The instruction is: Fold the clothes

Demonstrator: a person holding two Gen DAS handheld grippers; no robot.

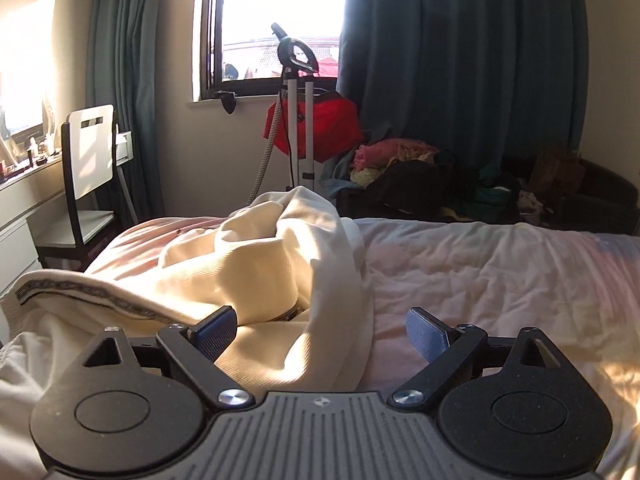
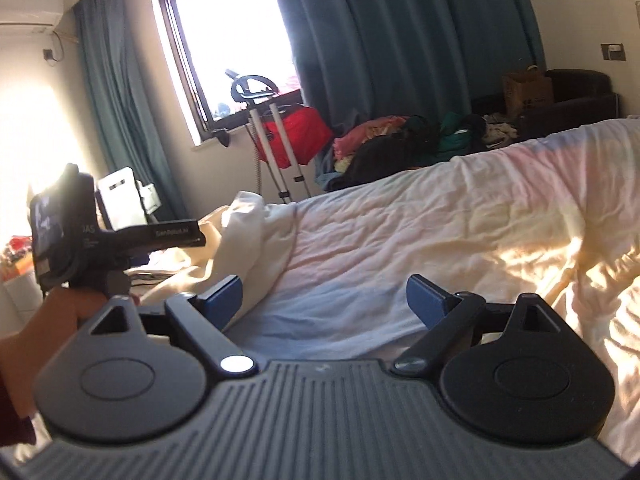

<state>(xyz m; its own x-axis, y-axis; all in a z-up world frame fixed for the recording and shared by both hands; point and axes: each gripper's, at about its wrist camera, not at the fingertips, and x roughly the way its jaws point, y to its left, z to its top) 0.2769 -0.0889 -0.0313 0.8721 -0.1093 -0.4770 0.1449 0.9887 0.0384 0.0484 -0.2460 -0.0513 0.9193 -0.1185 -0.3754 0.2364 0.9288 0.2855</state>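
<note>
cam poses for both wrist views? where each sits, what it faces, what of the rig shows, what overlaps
Left wrist: on the left tool, low over the bed, facing the window; its open fingers straddle the cream garment.
Right wrist: on the right tool, tilted, facing the same way over bare sheet; open fingers, plus the left tool and the hand holding it.
Shared: bed, garment, window, teal curtains, garment steamer, clothes pile.

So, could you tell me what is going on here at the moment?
A person holds a gripper in each hand over a bed, about to fold clothes. A cream garment lies crumpled on the sheet. The left gripper is right at it, jaws open with the cloth bunched between them, nothing pinched yet. The right gripper is open too, over bare sheet beside the garment. Folding has not started.
</note>
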